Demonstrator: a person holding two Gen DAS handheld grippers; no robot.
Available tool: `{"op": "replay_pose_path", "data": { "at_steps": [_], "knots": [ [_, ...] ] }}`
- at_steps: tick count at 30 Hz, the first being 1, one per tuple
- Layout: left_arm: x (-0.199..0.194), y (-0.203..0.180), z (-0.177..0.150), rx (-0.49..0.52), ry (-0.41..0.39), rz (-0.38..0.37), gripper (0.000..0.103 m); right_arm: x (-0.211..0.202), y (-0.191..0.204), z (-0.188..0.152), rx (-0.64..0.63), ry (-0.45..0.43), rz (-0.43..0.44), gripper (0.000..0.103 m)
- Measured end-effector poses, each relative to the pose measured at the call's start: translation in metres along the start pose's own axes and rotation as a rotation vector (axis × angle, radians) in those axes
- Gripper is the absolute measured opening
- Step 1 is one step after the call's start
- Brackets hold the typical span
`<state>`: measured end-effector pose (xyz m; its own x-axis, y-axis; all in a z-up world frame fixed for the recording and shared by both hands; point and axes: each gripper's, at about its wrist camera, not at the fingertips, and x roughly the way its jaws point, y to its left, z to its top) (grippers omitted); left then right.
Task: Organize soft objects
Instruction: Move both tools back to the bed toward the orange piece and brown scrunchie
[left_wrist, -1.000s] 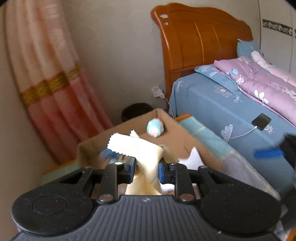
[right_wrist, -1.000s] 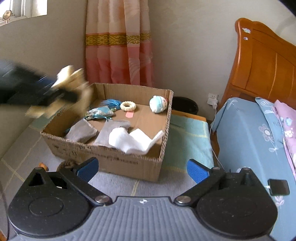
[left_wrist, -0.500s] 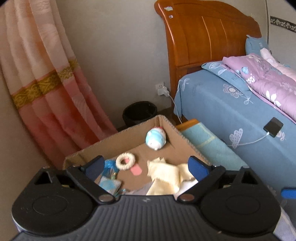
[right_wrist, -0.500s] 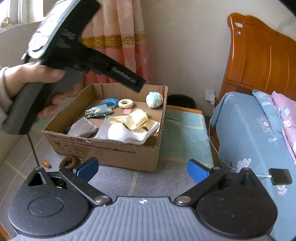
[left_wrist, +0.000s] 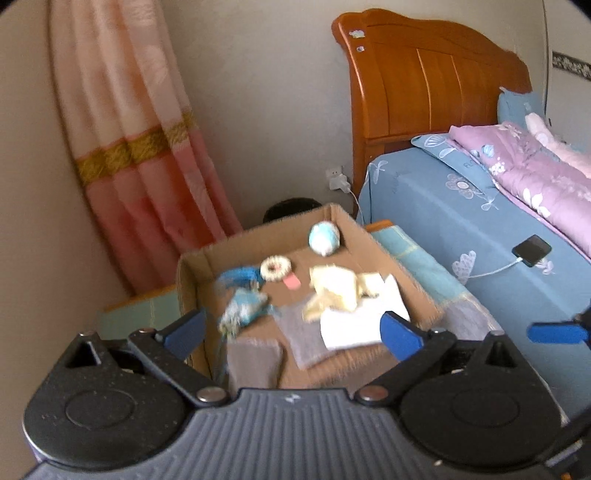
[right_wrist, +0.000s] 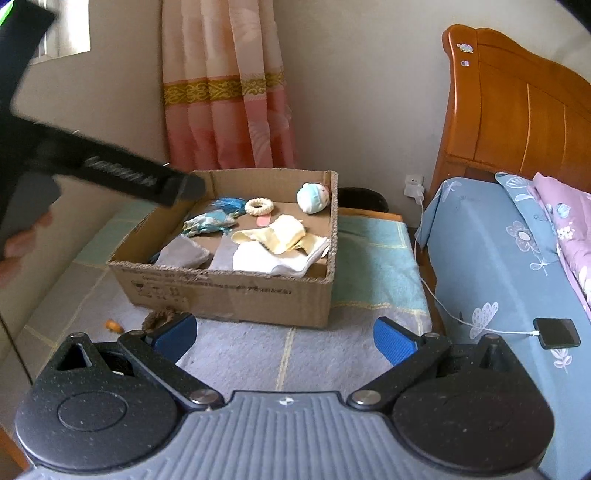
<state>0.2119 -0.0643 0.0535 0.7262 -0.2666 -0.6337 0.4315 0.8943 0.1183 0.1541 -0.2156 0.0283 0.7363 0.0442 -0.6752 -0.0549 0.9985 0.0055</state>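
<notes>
My left gripper (left_wrist: 291, 328) hangs above the near end of the cardboard box (right_wrist: 229, 291), its blue-padded fingers (left_wrist: 400, 334) spread wide with nothing between them; my right gripper (right_wrist: 284, 338) sits lower and further back, over the grey mat (right_wrist: 258, 354) in front of the box, its fingers (right_wrist: 393, 339) equally wide and bare. From the right wrist view the left tool shows as a blurred black bar at the upper left, crossing over the box's left corner.

The soft things all lie inside the box; a pale yellow cloth (right_wrist: 280, 234) is crumpled near the right wall, resting on a white cloth (right_wrist: 266, 260) that reaches the front right corner; two grey cloths (right_wrist: 183, 254) lie along the front wall to its left, the nearer one touching the white one. A blue patterned fabric piece (right_wrist: 207, 223) sits mid-left with a blue feathery thing (right_wrist: 229, 205) behind it; a cream ring (right_wrist: 258, 206) lies toward the back, a small pink tag (right_wrist: 264, 220) just in front of it; a round blue-and-white plush ball (right_wrist: 313, 197) rests in the far right corner.

Beside the box a green mat (right_wrist: 373, 258) runs along the blue bed (right_wrist: 491, 266); a phone (right_wrist: 557, 332) on its cable lies on the bed; a small brown furry thing (right_wrist: 159, 319) and an orange bit (right_wrist: 113, 325) lie on the floor by the box's front left corner.
</notes>
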Motion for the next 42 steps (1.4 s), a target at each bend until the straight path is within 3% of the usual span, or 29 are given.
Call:
{"op": "replay_pose_path", "data": {
  "at_steps": [9, 14, 19, 36, 42],
  "knots": [
    [-0.038, 0.01, -0.064, -0.08, 0.007, 0.14, 0.102, -0.002, 0.009, -0.02, 0.024, 0.025, 0.002, 0.103],
    [-0.046, 0.019, -0.095, -0.142, 0.008, 0.268, 0.102, 0.005, 0.01, -0.026, 0.03, 0.043, 0.003, 0.103],
    [-0.04, 0.036, -0.117, -0.228, 0.04, 0.247, 0.102, 0.018, 0.017, -0.03, 0.026, 0.072, 0.017, 0.103],
    [-0.022, 0.069, -0.154, -0.285, 0.129, 0.273, 0.102, 0.106, 0.093, -0.056, -0.178, 0.234, 0.062, 0.103],
    [-0.017, 0.082, -0.161, -0.322, 0.149, 0.271, 0.102, 0.121, 0.104, -0.049, -0.174, 0.208, 0.098, 0.103]
  ]
}}
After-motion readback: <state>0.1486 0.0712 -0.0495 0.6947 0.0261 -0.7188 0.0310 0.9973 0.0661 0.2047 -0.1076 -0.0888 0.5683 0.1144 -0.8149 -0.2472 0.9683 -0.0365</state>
